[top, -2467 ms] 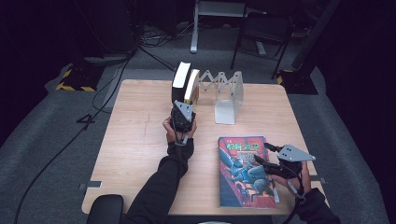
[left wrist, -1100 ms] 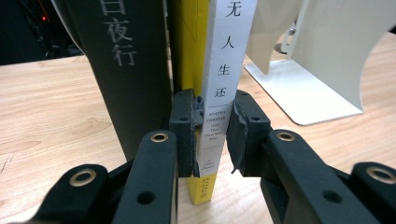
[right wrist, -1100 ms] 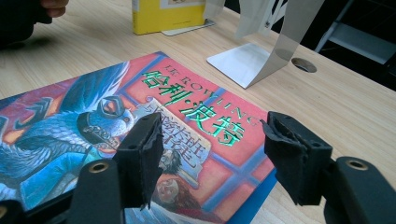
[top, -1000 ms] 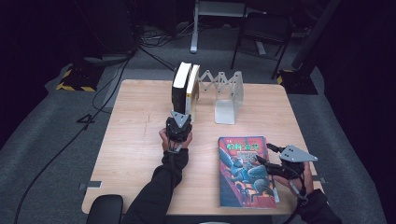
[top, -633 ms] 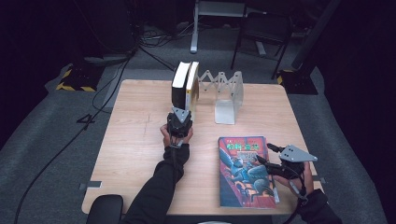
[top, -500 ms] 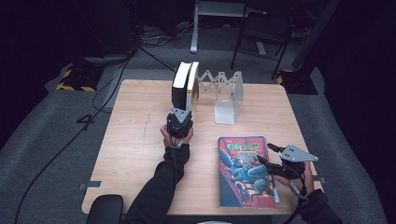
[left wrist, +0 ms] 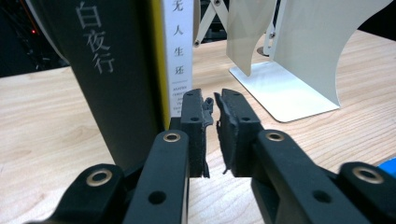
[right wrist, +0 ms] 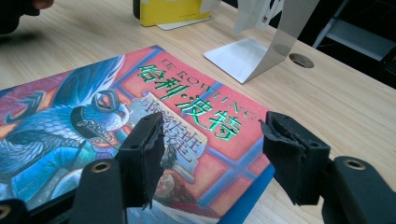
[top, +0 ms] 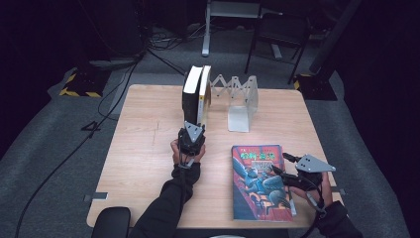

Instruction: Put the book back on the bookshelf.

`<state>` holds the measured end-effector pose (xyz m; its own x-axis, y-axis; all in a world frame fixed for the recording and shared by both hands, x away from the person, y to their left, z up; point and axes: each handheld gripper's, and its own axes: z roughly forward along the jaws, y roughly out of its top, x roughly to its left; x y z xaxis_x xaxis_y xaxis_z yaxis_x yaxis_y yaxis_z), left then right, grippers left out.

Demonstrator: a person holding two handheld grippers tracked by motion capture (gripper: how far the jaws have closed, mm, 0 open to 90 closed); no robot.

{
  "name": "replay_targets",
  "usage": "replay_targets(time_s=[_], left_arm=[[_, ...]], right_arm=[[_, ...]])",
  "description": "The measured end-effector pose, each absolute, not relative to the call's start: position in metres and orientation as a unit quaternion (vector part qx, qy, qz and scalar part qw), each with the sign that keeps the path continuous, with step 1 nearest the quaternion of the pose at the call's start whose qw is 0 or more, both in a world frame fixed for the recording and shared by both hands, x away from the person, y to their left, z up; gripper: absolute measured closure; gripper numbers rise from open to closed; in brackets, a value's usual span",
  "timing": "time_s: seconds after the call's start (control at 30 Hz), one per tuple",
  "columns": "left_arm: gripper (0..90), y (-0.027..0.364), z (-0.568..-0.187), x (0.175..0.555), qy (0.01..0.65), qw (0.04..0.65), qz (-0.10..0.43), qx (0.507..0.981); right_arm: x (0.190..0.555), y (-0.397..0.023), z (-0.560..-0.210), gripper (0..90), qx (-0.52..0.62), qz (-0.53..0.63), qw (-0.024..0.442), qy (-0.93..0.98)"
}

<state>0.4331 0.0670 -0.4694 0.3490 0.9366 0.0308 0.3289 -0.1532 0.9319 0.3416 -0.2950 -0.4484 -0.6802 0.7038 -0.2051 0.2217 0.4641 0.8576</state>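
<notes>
Your left gripper (left wrist: 213,105), jaws nearly shut on nothing, sits before the upright book (left wrist: 116,79) with spine "白夜行". Your right gripper (right wrist: 210,144) hangs half-open over the colourful book (right wrist: 93,116) reading "J.K. ROWLING", flat on the pale wooden surface (top: 148,148); dark room.

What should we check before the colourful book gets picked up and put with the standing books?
1. Right gripper jaws open wide enough for the book: ok, they stand apart in the right gripper view.
2. Colourful book lies flat on the table, nothing on top: ok.
3. Pads around the book's edge: not ok, they hover above the cover, gripping nothing.
4. Left gripper out of the way: cannot tell, it is shut, empty, and close to the standing books' spines.
5. Standing books upright: ok, black and yellow-white book stand side by side.
6. Free space beside the bookend: ok, bare table between the books and its base.
</notes>
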Motion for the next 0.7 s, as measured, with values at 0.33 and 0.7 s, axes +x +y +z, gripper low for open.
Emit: replay_targets(time_s=[0.33, 0.7], left_arm=[[84.2, 0.074, -0.465, 0.452, 0.474, 0.449, 0.339, 0.678], [82.6, 0.076, -0.463, 0.467, 0.466, 0.426, 0.337, 0.698]], right_arm=[[0.342, -0.295, -0.45, 38.4, 0.286, 0.43, 0.277, 0.81], [0.342, -0.296, -0.45, 38.3, 0.287, 0.431, 0.276, 0.81]])
